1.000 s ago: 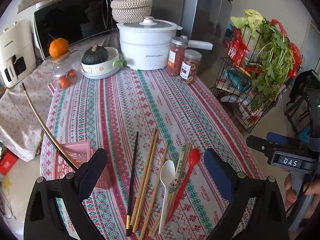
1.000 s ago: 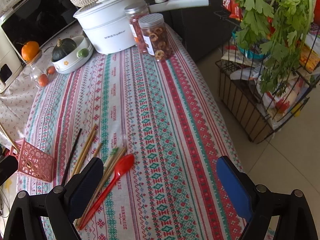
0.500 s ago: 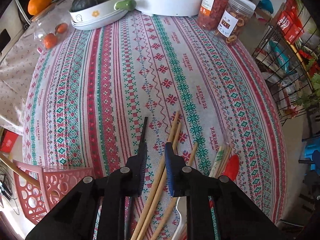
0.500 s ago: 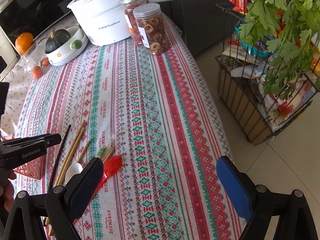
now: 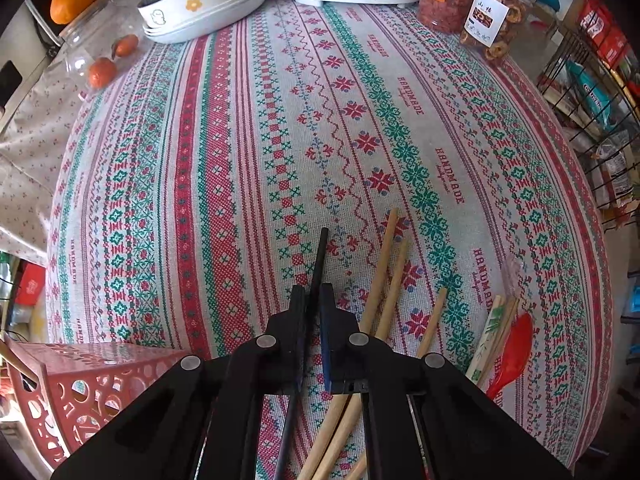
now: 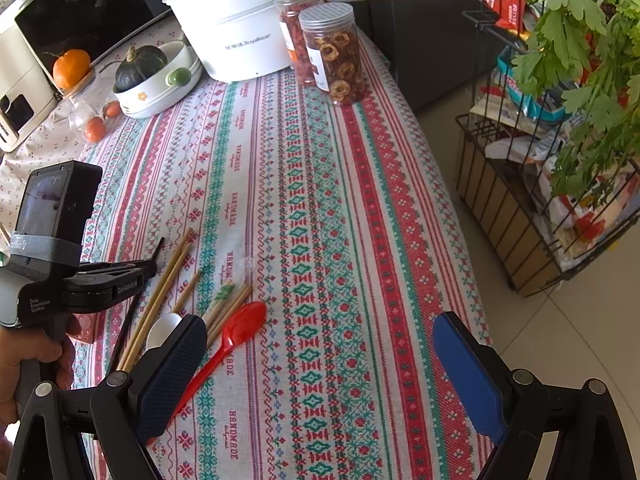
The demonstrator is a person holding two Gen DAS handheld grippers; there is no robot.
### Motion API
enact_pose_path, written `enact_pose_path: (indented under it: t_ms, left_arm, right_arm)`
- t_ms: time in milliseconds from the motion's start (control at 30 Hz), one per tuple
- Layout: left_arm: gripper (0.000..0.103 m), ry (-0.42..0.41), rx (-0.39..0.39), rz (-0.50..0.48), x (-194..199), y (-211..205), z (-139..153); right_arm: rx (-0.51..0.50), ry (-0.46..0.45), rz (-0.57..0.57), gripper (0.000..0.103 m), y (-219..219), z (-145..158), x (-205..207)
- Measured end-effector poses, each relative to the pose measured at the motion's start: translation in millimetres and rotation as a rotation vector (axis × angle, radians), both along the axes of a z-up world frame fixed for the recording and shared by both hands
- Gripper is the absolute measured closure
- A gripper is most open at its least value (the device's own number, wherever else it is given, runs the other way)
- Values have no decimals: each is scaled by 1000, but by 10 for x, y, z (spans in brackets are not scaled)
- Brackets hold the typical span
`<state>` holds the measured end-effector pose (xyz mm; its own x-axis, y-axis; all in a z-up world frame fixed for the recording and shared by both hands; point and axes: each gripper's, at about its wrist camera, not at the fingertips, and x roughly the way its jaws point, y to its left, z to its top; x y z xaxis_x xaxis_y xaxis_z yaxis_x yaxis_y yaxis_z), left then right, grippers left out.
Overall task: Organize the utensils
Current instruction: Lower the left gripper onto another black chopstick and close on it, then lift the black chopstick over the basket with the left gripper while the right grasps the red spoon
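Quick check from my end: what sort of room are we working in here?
Most likely a home kitchen or dining corner. A white electric pot and jars of dried food stand on a patterned tablecloth, with a wire rack of groceries and leafy greens beside the table.

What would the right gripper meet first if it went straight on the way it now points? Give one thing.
Probably the bare striped tablecloth: the right gripper stands open and points steeply down at it, with the red spoon off to one side. Depth is hard to judge.

Patterned tablecloth [image 5: 248, 168] under scattered chopsticks [image 5: 390, 276]
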<state>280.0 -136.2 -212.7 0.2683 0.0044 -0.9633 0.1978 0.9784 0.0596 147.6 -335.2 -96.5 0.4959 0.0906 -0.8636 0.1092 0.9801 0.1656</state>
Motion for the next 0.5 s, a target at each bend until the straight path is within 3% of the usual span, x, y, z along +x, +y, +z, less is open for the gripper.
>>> enact_pose_path:
  t_ms: [167, 500]
  left_arm:
    - [98, -50, -41, 2, -281, 84, 162]
    - [98, -270, -147, -84, -928, 459, 1106]
  right_arm:
    - [-16, 33, -6, 8, 12, -84, 23]
    - [-43, 71, 15, 8, 193, -192, 38]
